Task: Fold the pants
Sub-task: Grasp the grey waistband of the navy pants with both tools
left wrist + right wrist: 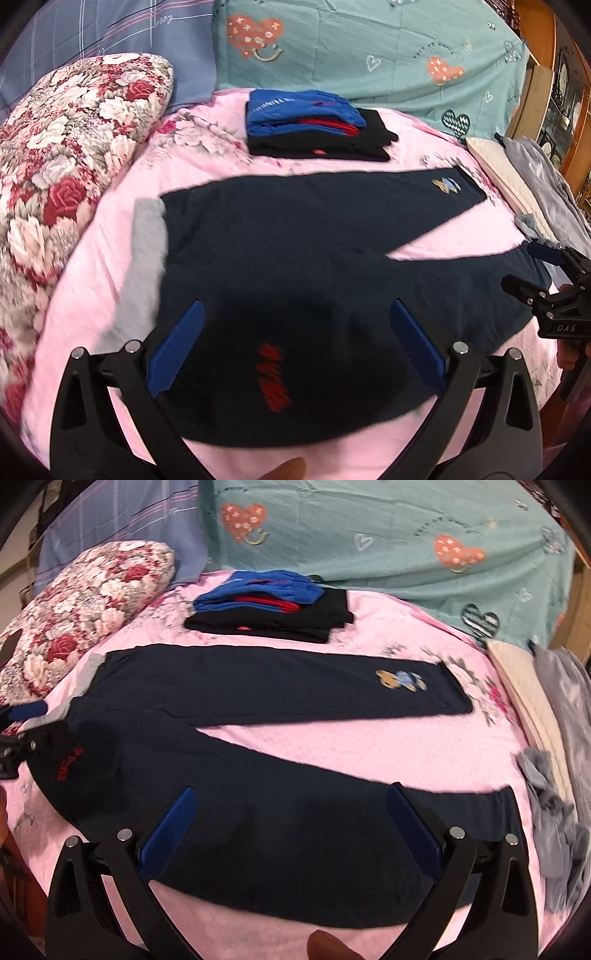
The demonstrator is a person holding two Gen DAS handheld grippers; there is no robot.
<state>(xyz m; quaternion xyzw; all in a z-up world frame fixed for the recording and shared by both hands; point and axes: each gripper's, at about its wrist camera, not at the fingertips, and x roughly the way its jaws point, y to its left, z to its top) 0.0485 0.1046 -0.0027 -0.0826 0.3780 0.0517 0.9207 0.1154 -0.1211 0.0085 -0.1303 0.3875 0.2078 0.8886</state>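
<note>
Dark navy pants lie spread flat on the pink bedspread, grey waistband to the left, legs splayed to the right. The far leg carries a small bear emblem; red lettering marks the near hip. My left gripper is open and empty, hovering over the hip area. My right gripper is open and empty over the near leg; it also shows at the left wrist view's right edge. The left gripper appears at the right wrist view's left edge.
A stack of folded blue, red and black clothes sits behind the pants. A floral pillow lies at left, a teal heart-print quilt at the back. Cream and grey fabrics pile up at right, beside a wooden cabinet.
</note>
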